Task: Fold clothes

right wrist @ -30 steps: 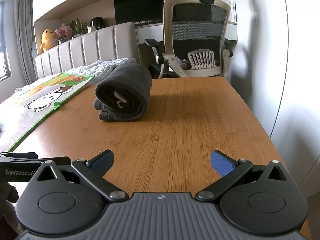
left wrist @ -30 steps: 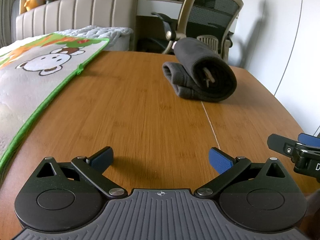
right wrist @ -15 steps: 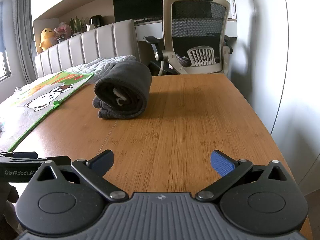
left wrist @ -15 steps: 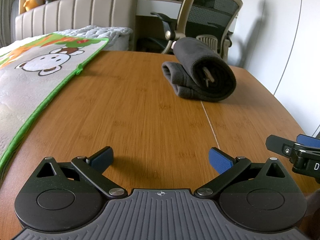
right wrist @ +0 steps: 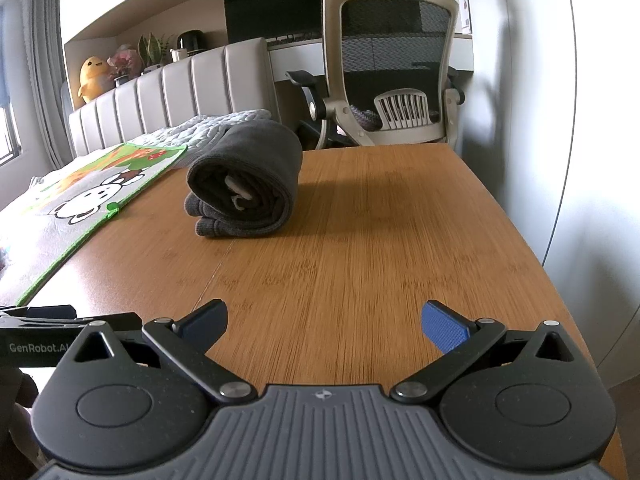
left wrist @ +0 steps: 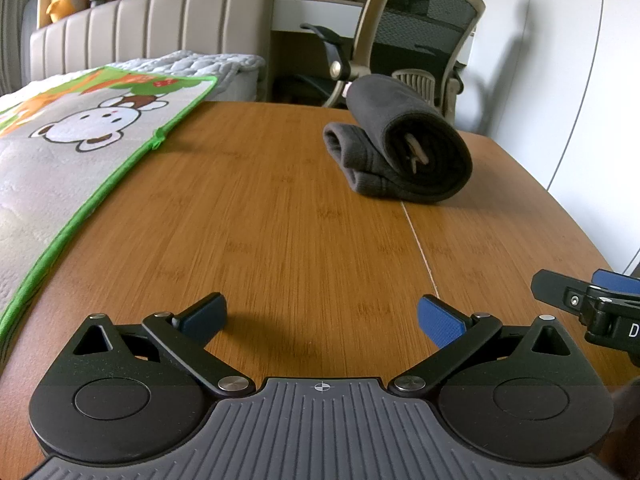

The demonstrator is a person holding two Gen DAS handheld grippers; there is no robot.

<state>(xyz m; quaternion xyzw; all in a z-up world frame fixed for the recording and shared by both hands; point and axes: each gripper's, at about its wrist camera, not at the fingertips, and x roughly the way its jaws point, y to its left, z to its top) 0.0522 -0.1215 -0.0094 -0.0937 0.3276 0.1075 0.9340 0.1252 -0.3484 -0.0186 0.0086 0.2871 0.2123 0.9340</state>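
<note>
Dark grey rolled garment (left wrist: 404,152) on an orange-brown wood-grain table (left wrist: 280,220); green-edged mat (left wrist: 72,152) with a cartoon, perhaps a monkey; blue finger pads (right wrist: 444,326)

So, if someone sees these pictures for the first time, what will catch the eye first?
Most likely the dark grey garment, rolled into a bundle and lying alone toward the far side of the wooden table. Next comes the bright cartoon mat with a green border, along the table's left edge. In the foreground, the left gripper and right gripper are both open and hold nothing, well short of the garment.
</note>
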